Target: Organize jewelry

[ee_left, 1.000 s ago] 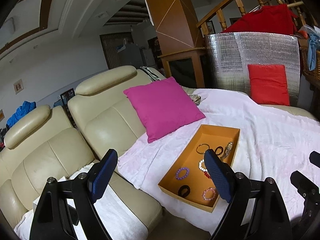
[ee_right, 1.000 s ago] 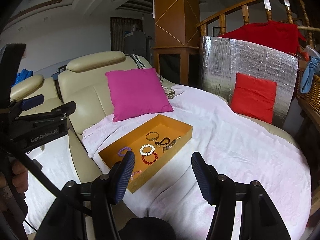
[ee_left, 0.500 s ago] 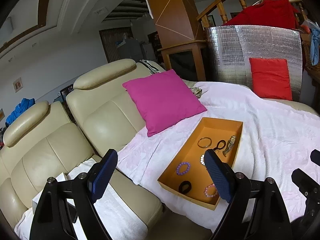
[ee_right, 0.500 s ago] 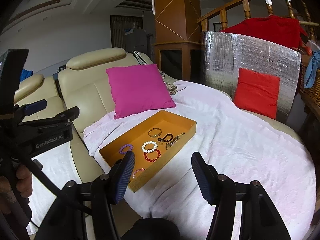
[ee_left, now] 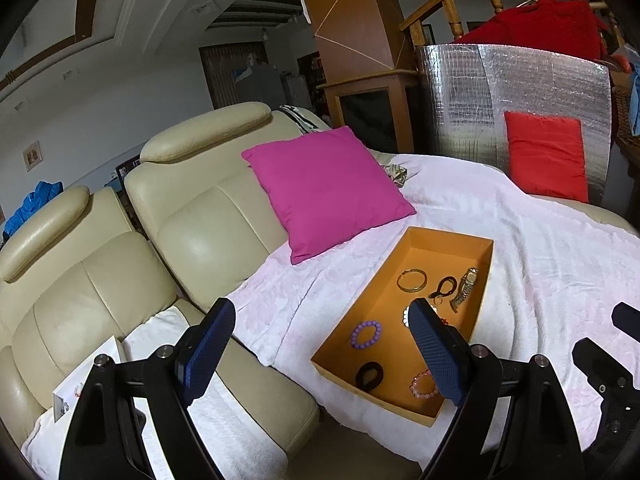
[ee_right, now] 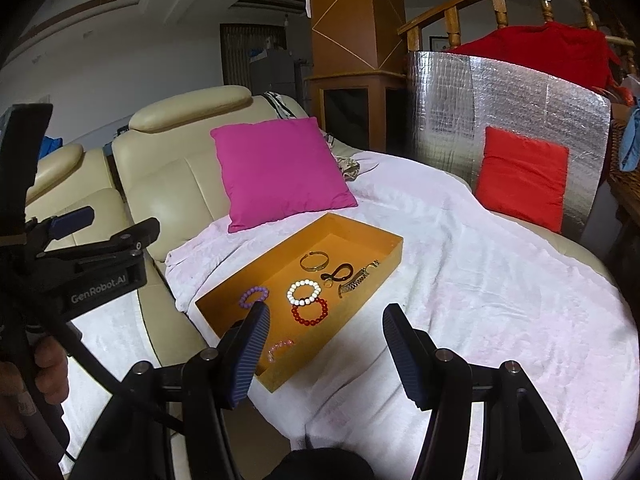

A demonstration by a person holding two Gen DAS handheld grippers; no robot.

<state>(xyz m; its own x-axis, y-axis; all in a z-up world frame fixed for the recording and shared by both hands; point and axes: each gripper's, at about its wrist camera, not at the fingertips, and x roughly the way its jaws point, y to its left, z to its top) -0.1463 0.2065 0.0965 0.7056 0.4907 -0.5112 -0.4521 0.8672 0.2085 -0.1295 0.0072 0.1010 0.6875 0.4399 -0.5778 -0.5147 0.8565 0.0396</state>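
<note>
An orange tray (ee_left: 448,246) (ee_right: 256,270) lies on the white blanket and holds several pieces of jewelry: a purple bead bracelet (ee_left: 365,334) (ee_right: 253,296), a white bead bracelet (ee_right: 304,293), a red bead bracelet (ee_right: 310,312), a pink bead bracelet (ee_left: 423,384) (ee_right: 280,349), a gold bangle (ee_left: 411,281) (ee_right: 315,261), a black hair tie (ee_left: 369,376), a black loop (ee_right: 338,272) and a gold watch (ee_left: 464,286) (ee_right: 358,278). My left gripper (ee_left: 320,356) is open and empty, short of the tray's near left. My right gripper (ee_right: 326,356) is open and empty, above the tray's near end.
A magenta cushion (ee_left: 328,192) leans on the cream sofa (ee_left: 192,216) behind the tray. A red cushion (ee_right: 522,176) rests against a silver foil panel (ee_right: 500,108) at the far right. The white blanket (ee_right: 480,288) covers the seat. A white card (ee_left: 84,384) lies at the left.
Both grippers have moved closer to the tray, which looks nearer and lower in both views. Both stay open and empty.
</note>
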